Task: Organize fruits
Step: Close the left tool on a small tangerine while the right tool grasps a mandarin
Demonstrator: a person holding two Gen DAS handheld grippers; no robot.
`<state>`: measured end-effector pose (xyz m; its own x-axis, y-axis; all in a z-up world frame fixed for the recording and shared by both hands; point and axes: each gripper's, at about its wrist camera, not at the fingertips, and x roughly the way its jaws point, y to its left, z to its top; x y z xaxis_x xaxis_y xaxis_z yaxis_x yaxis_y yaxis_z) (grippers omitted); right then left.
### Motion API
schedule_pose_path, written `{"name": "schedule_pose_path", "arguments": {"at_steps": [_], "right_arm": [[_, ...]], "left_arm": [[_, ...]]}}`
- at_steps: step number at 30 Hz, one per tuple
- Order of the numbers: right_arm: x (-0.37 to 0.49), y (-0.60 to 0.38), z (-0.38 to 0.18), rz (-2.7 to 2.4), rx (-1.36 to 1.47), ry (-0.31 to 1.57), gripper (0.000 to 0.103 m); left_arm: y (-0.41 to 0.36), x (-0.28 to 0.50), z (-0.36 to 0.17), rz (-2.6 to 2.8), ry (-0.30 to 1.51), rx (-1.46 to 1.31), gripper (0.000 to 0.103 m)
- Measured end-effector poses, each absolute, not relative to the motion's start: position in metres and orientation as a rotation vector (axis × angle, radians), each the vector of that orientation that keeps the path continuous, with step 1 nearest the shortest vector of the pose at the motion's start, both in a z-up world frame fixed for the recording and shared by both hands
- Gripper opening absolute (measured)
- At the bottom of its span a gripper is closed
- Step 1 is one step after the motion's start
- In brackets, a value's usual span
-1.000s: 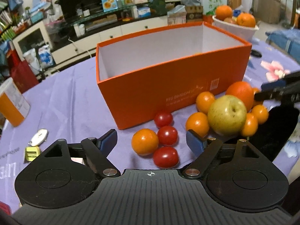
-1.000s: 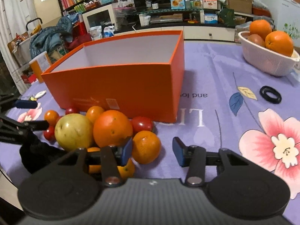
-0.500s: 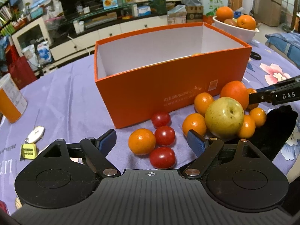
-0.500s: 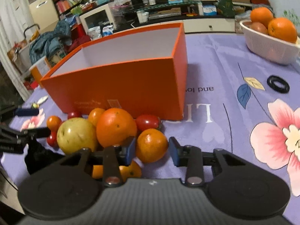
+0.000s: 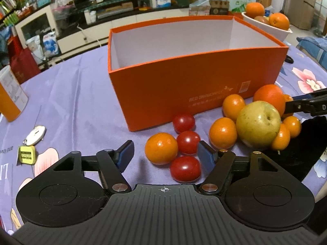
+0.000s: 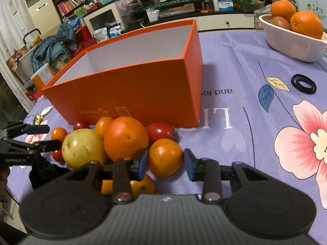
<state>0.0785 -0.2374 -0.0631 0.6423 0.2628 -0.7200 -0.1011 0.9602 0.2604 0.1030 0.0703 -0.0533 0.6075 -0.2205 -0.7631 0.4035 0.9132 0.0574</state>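
An open orange box (image 5: 196, 89) stands on the purple flowered cloth; it also shows in the right wrist view (image 6: 130, 85). Fruit lies in front of it: a yellow-green apple (image 5: 258, 126), a big orange (image 5: 269, 100), small tangerines and red tomatoes. My left gripper (image 5: 164, 154) is open around a tangerine (image 5: 161, 148) and a tomato (image 5: 185, 168). My right gripper (image 6: 165, 164) is open, its pads on either side of a small tangerine (image 6: 165, 156), apart from it. The apple (image 6: 82, 148) and big orange (image 6: 125, 137) lie to its left.
A white basket (image 6: 290, 42) with oranges stands at the far right. A black ring (image 6: 304, 83) lies on the cloth. A yellow tape measure (image 5: 26, 155) and a white tag (image 5: 35, 134) lie at the left, an orange carton (image 5: 10, 100) beyond them.
Both grippers have moved forward to the fruit. The right jaws now flank the small tangerine. The left jaws now have the tangerine and tomato between them.
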Motion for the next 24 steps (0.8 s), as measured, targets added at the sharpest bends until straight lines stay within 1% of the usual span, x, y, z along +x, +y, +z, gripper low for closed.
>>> {"name": "schedule_pose_path", "arguments": {"at_steps": [7, 10, 12, 13, 14, 24], "right_arm": [[0.079, -0.236, -0.063, 0.207, 0.195, 0.850, 0.037], [0.079, -0.236, -0.063, 0.207, 0.194, 0.851, 0.037], [0.079, -0.236, -0.063, 0.206, 0.193, 0.850, 0.037], [0.079, -0.236, -0.063, 0.207, 0.191, 0.851, 0.037], [0.079, -0.236, -0.063, 0.207, 0.189, 0.850, 0.037], [0.080, -0.236, -0.063, 0.205, 0.191, 0.852, 0.037]], "left_arm": [[0.083, 0.112, -0.056, -0.347, 0.876, 0.143, 0.031], [0.084, 0.113, -0.058, -0.345, 0.880, 0.137, 0.032], [0.084, 0.113, -0.056, -0.337, 0.870, 0.130, 0.025], [0.086, 0.113, -0.054, -0.330, 0.863, 0.123, 0.019], [0.087, 0.113, -0.053, -0.330, 0.862, 0.117, 0.017], [0.080, 0.114, -0.058, -0.366, 0.873, 0.081, 0.018]]}}
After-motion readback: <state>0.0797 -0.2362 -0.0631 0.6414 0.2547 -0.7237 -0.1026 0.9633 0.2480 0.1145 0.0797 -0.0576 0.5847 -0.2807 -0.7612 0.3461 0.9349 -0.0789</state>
